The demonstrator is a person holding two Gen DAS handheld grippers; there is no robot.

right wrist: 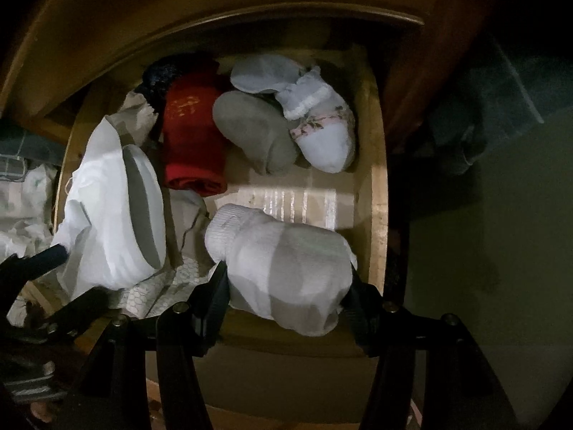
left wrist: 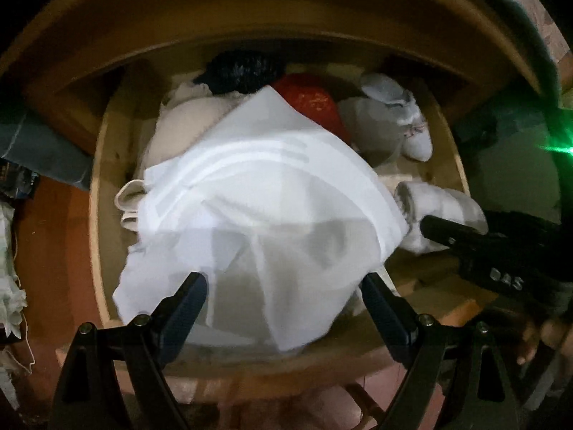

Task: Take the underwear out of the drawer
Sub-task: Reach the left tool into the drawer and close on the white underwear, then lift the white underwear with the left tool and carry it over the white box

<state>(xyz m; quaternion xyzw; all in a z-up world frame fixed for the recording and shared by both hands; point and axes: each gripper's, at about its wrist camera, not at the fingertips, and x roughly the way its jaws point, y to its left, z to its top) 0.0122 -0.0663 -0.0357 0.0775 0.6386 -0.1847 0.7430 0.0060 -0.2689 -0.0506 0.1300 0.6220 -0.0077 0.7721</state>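
The wooden drawer (left wrist: 96, 215) (right wrist: 379, 197) stands pulled out and full of clothes. My left gripper (left wrist: 283, 283) (right wrist: 68, 276) is shut on bulky white underwear (left wrist: 258, 200) (right wrist: 111, 215), which is raised above the drawer's left half; the jaws stand wide around the bundle. At the drawer's front right, my right gripper (right wrist: 283, 286) (left wrist: 465, 247) is shut on a rolled pair of white and grey socks (right wrist: 283, 268) (left wrist: 440, 208). Both grippers point almost straight down.
Further back lie a red folded garment (left wrist: 311, 104) (right wrist: 193, 143), a black item (left wrist: 243, 71), grey socks (right wrist: 258, 136) and a white floral sock (right wrist: 322, 136). The dresser front (left wrist: 250, 10) overhangs the rear. Pale clothes (left wrist: 7, 268) lie left of the drawer.
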